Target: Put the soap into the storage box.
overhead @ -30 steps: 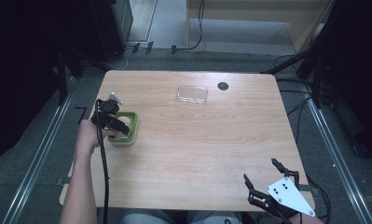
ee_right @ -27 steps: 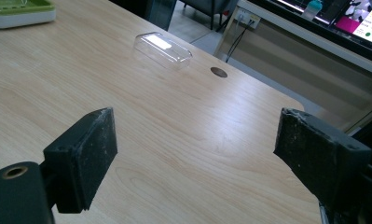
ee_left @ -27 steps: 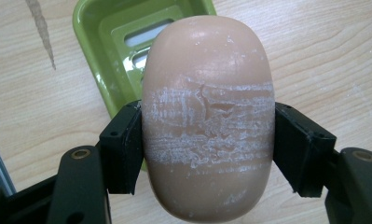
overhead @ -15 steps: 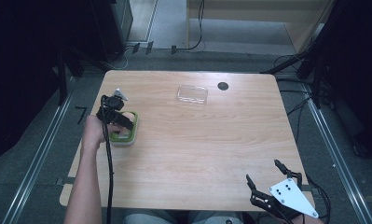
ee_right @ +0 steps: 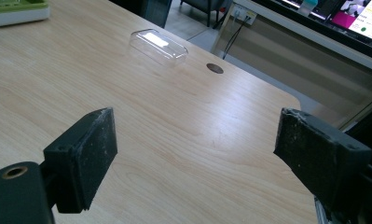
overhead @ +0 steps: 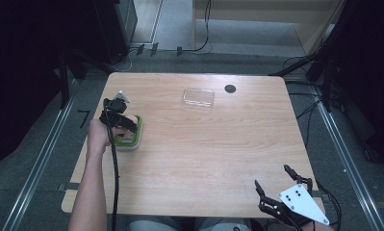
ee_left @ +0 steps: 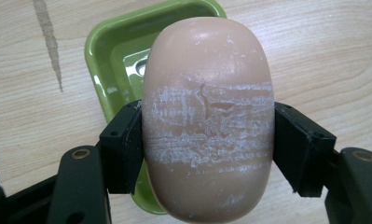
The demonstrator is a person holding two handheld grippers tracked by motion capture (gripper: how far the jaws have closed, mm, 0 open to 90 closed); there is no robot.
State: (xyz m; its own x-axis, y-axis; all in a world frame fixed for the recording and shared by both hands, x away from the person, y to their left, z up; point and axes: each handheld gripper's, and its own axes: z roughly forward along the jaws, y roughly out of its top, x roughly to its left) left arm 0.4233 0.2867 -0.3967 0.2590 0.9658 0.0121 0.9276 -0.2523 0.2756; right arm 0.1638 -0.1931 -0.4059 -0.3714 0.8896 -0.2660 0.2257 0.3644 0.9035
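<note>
While gripper-held, soap [ee_left: 207, 121] hovers above green dish [ee_left: 113, 51].

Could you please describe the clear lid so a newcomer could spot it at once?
Look at the far side of the wooden table, just left of the small dark round hole. The clear plastic lid lies there alone, transparent and rectangular, unlike the green soap dish at the left.

Left gripper [ee_left: 207, 154] clamping a tan soap bar [ee_left: 207, 116] between both black jaws, above a green soap dish [ee_left: 123, 56] resting on the wooden table [ee_left: 314, 51].
</note>
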